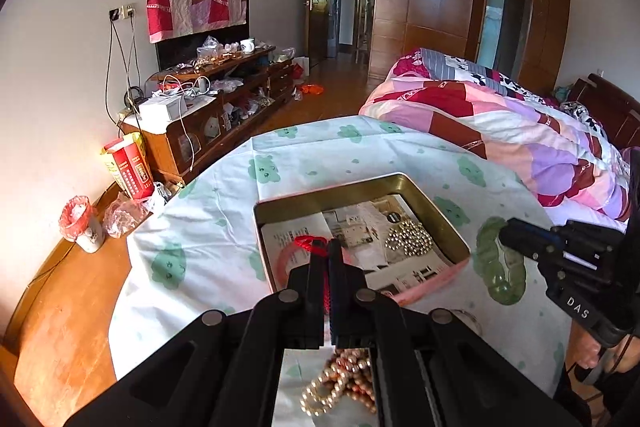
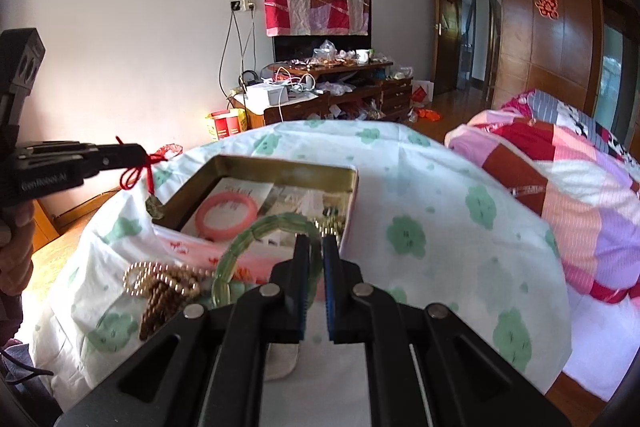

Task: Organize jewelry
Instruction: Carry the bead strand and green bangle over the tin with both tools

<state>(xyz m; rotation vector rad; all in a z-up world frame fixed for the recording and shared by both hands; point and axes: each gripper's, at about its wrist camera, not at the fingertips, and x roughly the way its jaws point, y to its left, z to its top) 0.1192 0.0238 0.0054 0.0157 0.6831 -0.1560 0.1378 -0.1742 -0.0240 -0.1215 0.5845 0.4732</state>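
A brass tin box (image 1: 304, 201) (image 2: 224, 165) lined with printed paper sits on the cloth-covered table. It holds a pink bangle (image 2: 226, 215) and a gold bead bracelet (image 1: 408, 241). My left gripper (image 1: 329, 247) (image 2: 138, 153) is shut on a red cord (image 2: 136, 171) with a green pendant (image 2: 155, 207), held above the tin's near-left edge. My right gripper (image 2: 316, 243) (image 1: 504, 231) is shut on a green jade bracelet (image 2: 260, 239) (image 1: 498, 269), lifted just in front of the tin. Brown and pearl bead strands (image 2: 164, 287) (image 1: 344, 383) lie on the cloth.
The white tablecloth (image 2: 440, 227) with green prints covers the round table. A bed with a pink patchwork quilt (image 1: 520, 131) stands right. A cluttered wooden TV cabinet (image 1: 216, 99) lines the far wall. A red-lined bin (image 1: 80, 223) and red boxes (image 1: 128, 167) sit on the floor at left.
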